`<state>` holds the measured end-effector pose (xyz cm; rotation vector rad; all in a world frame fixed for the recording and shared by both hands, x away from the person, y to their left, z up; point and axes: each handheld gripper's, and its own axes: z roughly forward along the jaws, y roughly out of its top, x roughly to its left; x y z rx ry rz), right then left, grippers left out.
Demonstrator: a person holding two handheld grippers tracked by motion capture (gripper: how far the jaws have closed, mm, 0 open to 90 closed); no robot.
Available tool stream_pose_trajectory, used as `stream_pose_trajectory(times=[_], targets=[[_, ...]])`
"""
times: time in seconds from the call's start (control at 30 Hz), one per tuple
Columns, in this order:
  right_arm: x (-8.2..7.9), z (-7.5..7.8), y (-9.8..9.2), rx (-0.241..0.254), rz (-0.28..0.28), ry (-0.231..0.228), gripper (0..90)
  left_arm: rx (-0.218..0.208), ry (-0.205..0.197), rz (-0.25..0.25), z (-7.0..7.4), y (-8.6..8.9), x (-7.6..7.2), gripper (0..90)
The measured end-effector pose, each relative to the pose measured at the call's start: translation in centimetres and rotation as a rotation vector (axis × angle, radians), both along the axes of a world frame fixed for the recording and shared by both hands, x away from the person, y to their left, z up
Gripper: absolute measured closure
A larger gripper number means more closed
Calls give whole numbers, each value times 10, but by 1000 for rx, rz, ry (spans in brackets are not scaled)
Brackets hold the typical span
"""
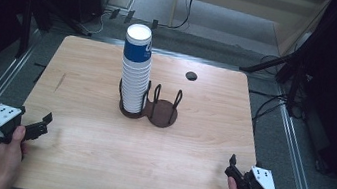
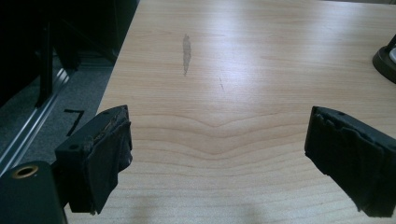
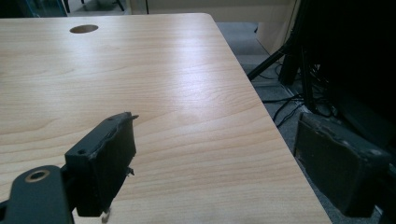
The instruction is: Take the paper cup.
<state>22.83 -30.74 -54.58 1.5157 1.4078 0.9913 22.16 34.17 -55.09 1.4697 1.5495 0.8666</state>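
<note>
A lab or test room: a bare wooden table (image 1: 95, 164) on grey floor, tripod legs (image 1: 282, 66) at two o'clock, cables (image 1: 184, 6) trailing at twelve (nothing homely about it).

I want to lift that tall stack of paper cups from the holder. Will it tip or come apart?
The cup stack stands far taller than the holder's wire loops, so a push near its top would probably tilt it. The cups look like light paper and only nested, so a high grip may lift off just the upper ones. A hard squeeze could dent them.
</note>
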Motion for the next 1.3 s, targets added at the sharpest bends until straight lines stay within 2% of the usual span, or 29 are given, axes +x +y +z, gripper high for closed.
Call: stream_pose_trajectory(times=[0.43,0.6,0.77,0.93,1.07,1.17,1.27,1.3], targets=[[5,0,3,-36,1,9,133,-12,-18,2,0,1,-2,81],[3,3,0,-17,-13,5,133,-14,-14,2,0,1,-1,81],[2,9,-1,-1,6,-11,125,-11,-18,0,0,1,-2,81],[2,20,13,-13,40,-30,124,-13,-15,6,0,1,-2,81],[6,32,29,-24,99,-49,124,-15,-16,5,0,1,-2,81],[9,44,41,-18,135,-69,124,-15,-17,1,0,2,-3,81],[14,53,52,-33,147,-83,128,-14,-18,-1,0,1,-3,81],[17,61,61,-29,174,-90,128,-13,-18,-2,0,1,-2,81]])
